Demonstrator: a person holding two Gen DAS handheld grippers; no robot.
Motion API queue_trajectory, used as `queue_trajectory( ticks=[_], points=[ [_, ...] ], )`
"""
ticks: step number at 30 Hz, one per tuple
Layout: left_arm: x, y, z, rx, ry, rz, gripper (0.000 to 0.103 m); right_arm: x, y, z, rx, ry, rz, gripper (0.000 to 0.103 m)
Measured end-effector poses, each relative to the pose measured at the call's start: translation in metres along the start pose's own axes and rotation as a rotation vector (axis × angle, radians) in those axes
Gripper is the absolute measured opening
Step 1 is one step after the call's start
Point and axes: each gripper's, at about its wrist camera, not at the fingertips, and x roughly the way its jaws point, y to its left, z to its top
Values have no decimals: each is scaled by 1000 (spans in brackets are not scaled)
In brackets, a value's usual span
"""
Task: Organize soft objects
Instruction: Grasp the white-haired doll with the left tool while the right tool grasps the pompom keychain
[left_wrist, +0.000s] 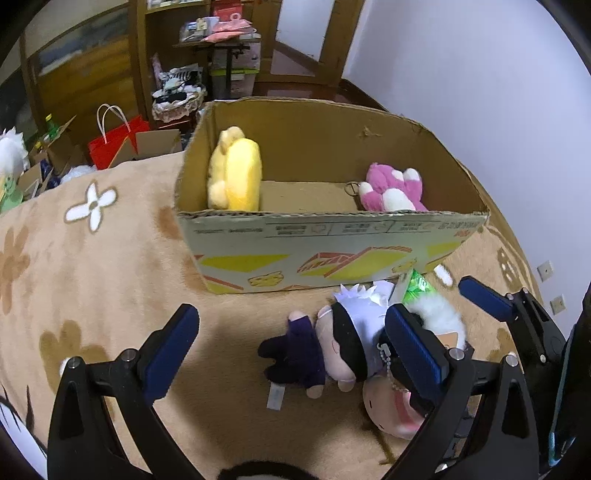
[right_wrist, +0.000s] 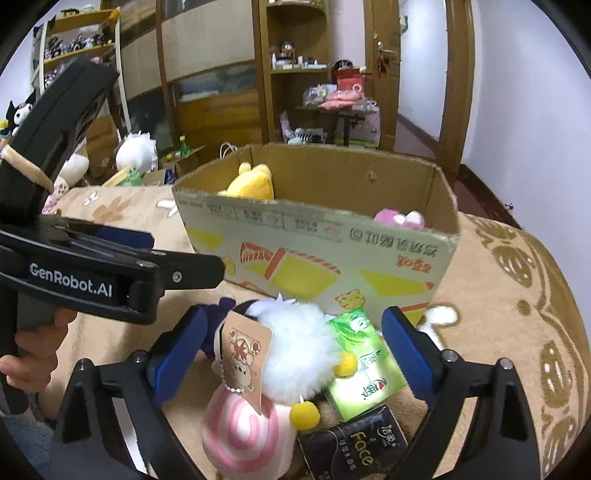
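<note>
So I'm looking down both wrist cams at a beige flower-print blanket (left_wrist: 74, 258) with a cardboard box (left_wrist: 332, 243) sitting on it. The box has yellow and orange graphics plus printed text, upside down and too small for me to read. A yellow plush (left_wrist: 236, 173) is leaning in its left end and a pink plush (left_wrist: 391, 188) is lying in the right.

The left gripper (left_wrist: 291, 354) is hanging with its jaws wide apart over a doll with a black blindfold (left_wrist: 332, 350), gripping nothing. From the right cam its body is showing "GenRobot.AI" in white, with a hand (right_wrist: 33, 354) on the handle.

The right gripper (right_wrist: 295, 354) is also standing wide, nothing clamped, with a white fluffy plush (right_wrist: 306, 347) between the pads. That plush is wearing a cartoon hang tag (right_wrist: 245, 362). Next to it I'm seeing a pink swirl plush (right_wrist: 240, 435), a green tissue pack (right_wrist: 365, 365) with writing I can't make out, and a black pack (right_wrist: 354, 443) reading "Face".
</note>
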Motion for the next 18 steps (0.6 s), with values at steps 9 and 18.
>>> queue_trajectory(
  ticks=[9,18],
  points=[
    [17,8,6,-67,54,-102,100,5,-13,-7,68,51,90,37],
    [30,5,6,-66,107,-134,100,-5,-17,-5,67,61,69,13]
  ],
)
